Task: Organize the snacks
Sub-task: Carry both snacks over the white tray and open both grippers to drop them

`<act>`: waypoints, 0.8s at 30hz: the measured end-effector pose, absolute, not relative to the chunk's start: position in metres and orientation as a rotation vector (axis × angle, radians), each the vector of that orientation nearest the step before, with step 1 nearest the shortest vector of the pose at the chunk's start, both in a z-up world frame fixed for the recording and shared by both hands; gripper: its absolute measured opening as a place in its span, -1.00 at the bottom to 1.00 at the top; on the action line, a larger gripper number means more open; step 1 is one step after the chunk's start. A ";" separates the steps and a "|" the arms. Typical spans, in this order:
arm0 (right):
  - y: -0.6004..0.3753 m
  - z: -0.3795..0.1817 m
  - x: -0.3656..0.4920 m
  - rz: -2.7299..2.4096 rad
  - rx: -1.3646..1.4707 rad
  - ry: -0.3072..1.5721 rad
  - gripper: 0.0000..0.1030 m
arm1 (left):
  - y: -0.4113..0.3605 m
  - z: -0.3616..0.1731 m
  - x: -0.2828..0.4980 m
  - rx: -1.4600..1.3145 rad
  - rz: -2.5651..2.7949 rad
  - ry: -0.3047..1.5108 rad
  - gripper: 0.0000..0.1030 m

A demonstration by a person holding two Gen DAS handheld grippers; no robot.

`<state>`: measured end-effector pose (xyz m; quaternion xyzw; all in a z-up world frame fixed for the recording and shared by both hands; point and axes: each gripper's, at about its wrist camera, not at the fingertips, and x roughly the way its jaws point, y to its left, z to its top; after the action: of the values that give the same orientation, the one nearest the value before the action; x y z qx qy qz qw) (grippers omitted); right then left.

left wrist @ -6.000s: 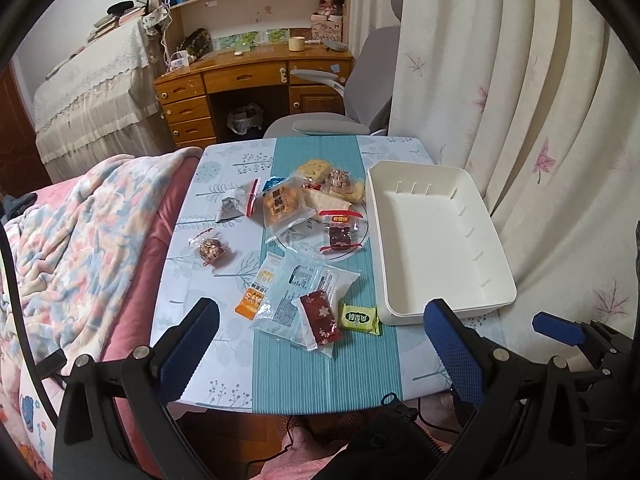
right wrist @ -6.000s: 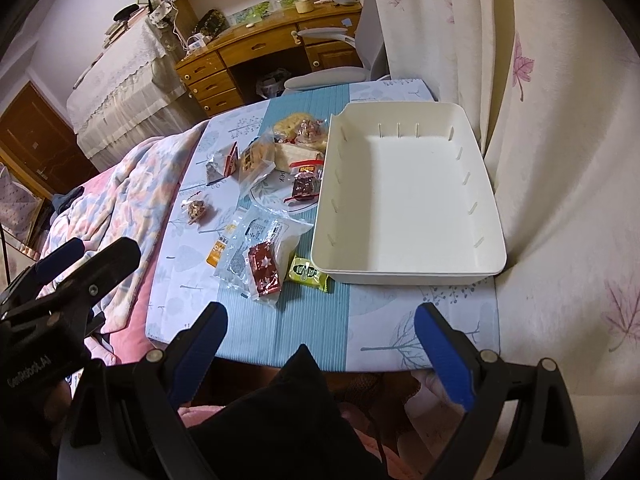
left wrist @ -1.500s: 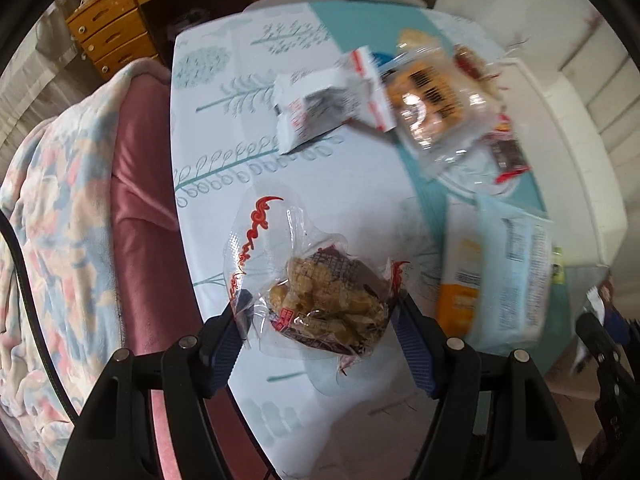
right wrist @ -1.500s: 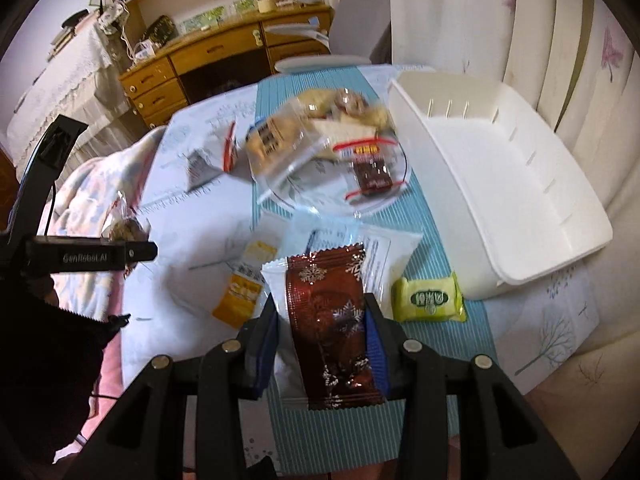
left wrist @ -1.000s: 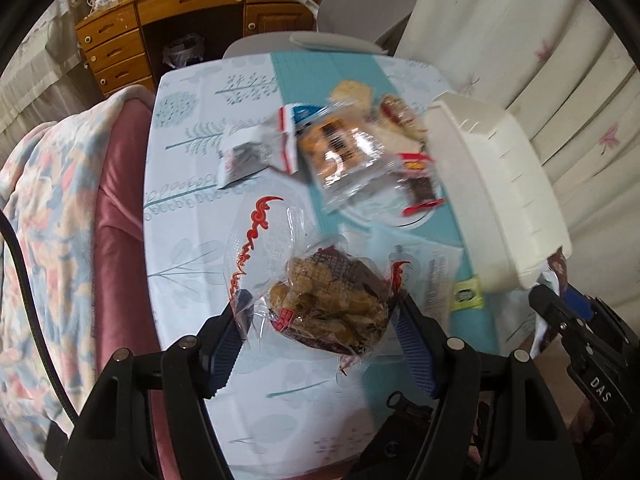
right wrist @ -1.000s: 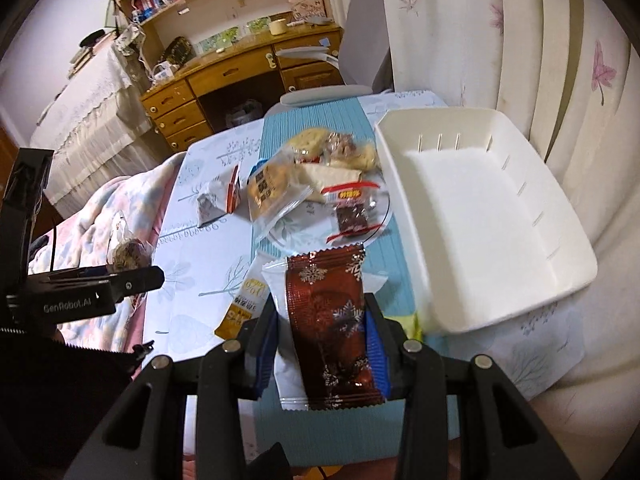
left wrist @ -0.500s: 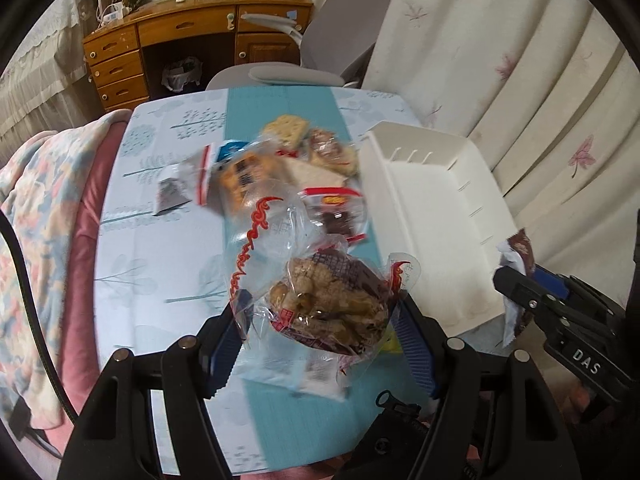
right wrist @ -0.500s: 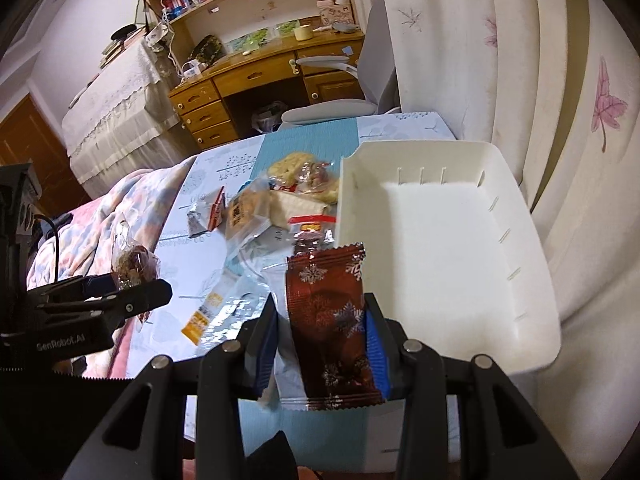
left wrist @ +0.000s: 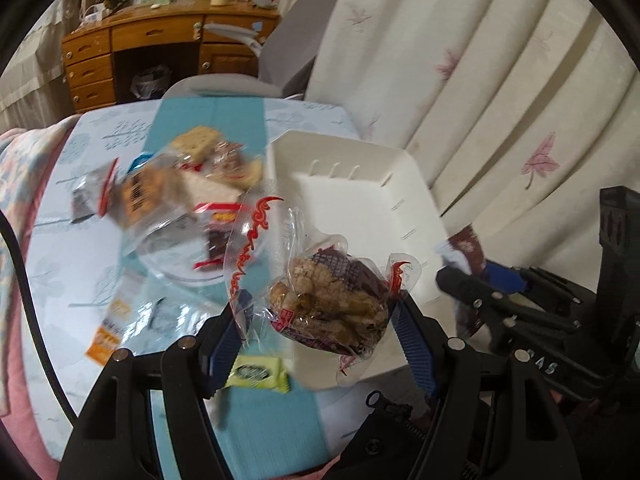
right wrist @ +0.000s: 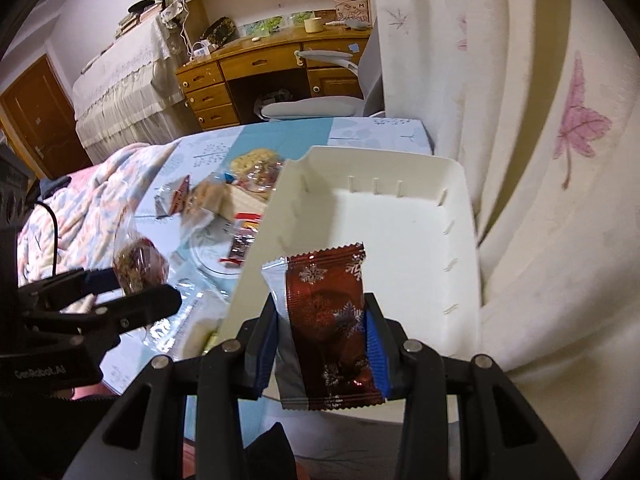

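Note:
My left gripper (left wrist: pixel 320 320) is shut on a clear bag of brown crunchy snack (left wrist: pixel 328 304), held above the near left edge of the white bin (left wrist: pixel 360 200). My right gripper (right wrist: pixel 322 340) is shut on a dark red snowflake packet (right wrist: pixel 332 320), held over the near part of the white bin (right wrist: pixel 420 240). In the right wrist view the left gripper (right wrist: pixel 116 284) and its clear bag (right wrist: pixel 138 264) hang at the left. The right gripper (left wrist: pixel 472 276) shows at the right of the left wrist view.
Several snack packets (left wrist: pixel 160 192) lie on the table's teal runner (left wrist: pixel 224 120) left of the bin, a green one (left wrist: pixel 256 372) near the front edge. A curtain (right wrist: pixel 560 160) hangs right of the bin. A grey chair (right wrist: pixel 320 108) and wooden desk (right wrist: pixel 260 68) stand behind. A blanket (right wrist: pixel 92 196) lies left.
Both grippers have carried their packets rightward, from above the loose snacks to above the white bin. The bin now fills more of both views.

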<state>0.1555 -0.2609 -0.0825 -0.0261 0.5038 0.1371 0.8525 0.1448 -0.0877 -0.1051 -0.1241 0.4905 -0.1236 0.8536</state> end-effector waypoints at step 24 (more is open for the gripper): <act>-0.288 -0.109 0.163 0.292 -0.066 1.150 0.36 | -0.117 -0.114 0.159 -0.279 -0.254 1.060 0.77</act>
<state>0.1634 -0.2881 -0.1085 -0.0312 0.5416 0.1374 0.8287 0.1591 -0.1169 -0.1143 -0.1323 0.5024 -0.1203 0.8460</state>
